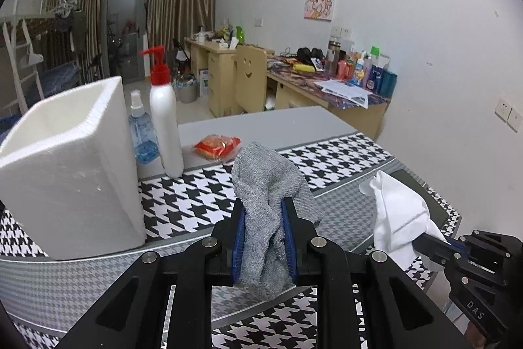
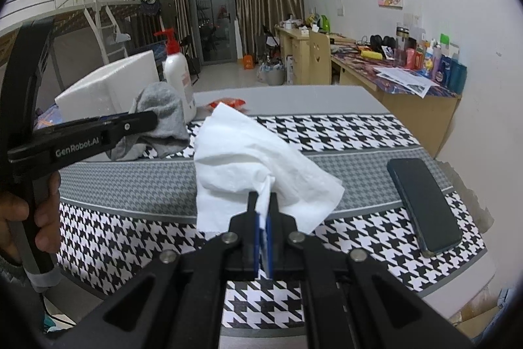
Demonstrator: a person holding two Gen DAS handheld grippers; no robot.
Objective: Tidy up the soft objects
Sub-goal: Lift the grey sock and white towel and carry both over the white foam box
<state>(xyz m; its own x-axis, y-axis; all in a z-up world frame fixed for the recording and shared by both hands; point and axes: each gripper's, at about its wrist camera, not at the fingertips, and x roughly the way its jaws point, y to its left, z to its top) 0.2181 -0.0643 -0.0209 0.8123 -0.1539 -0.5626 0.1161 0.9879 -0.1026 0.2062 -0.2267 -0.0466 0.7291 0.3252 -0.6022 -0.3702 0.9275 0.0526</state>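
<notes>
My left gripper (image 1: 264, 205) is shut on a grey knitted sock (image 1: 268, 179) and holds it above the houndstooth table cloth; the sock also shows in the right wrist view (image 2: 157, 107), held by the left gripper (image 2: 153, 120). My right gripper (image 2: 263, 197) is shut on a white tissue (image 2: 248, 152) held above the cloth; it shows at the right of the left wrist view (image 1: 397, 211), with the right gripper (image 1: 421, 242) below it. A white foam box (image 1: 65, 159) stands open-topped at the left, also in the right wrist view (image 2: 111, 87).
A white pump bottle with a red top (image 1: 165, 113), a small blue spray bottle (image 1: 142, 133) and a red snack packet (image 1: 217, 146) stand behind the box. A dark phone (image 2: 423, 205) lies on the cloth at the right. The wall is close on the right.
</notes>
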